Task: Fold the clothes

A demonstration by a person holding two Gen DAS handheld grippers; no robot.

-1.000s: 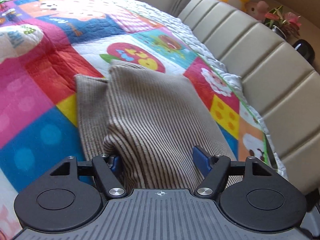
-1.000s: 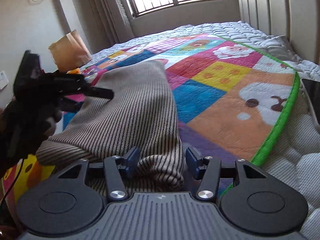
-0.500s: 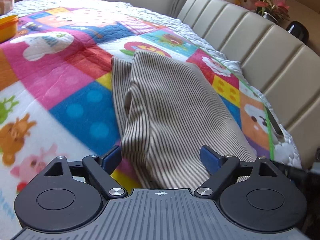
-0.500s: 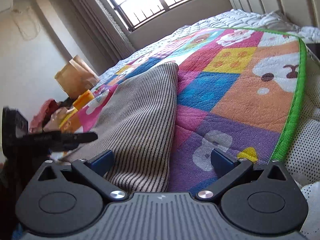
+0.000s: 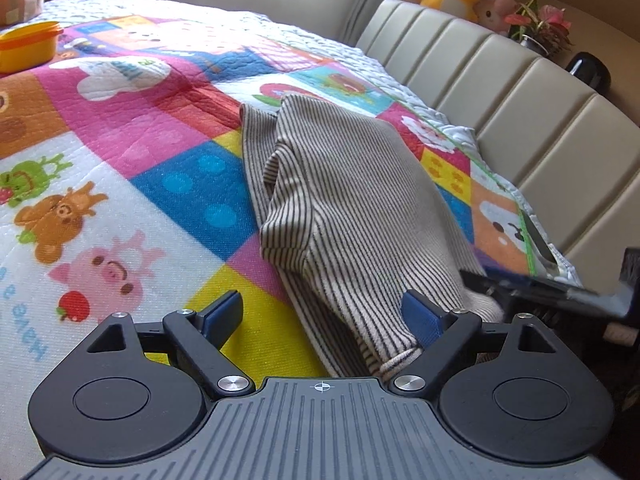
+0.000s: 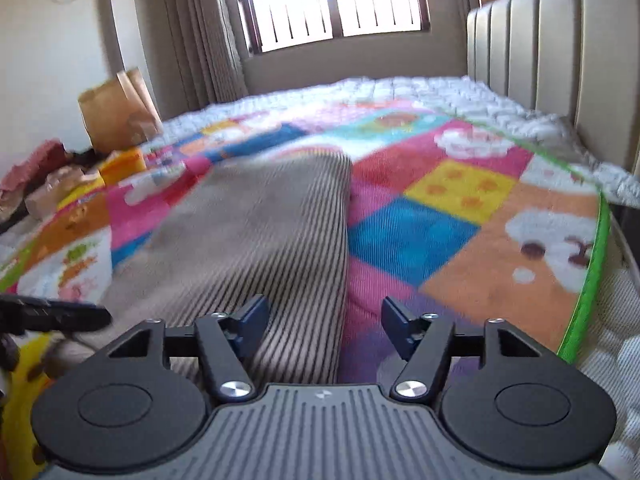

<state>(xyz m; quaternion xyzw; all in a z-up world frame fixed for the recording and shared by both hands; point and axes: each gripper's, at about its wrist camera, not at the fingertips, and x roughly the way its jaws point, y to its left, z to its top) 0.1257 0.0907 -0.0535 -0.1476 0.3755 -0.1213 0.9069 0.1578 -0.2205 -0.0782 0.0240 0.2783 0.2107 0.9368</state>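
- Sitting at the far left of the play mat [image 5: 132,128]: an orange lidded tub [image 5: 28,46], contents hidden; a brown paper bag [image 6: 116,110] beyond, inside unseen.
- Lying folded lengthwise on the mat: a striped garment [image 5: 352,200], beige with dark lines, sleeve tucked under, near end bunched.
- Spread wide, gripping nothing: left gripper [image 5: 322,314], cloth between its fingers; right gripper [image 6: 324,322] likewise, straddling the garment's right edge.
- Bordering the right: padded headboard [image 5: 520,120]; bare mat to both sides.
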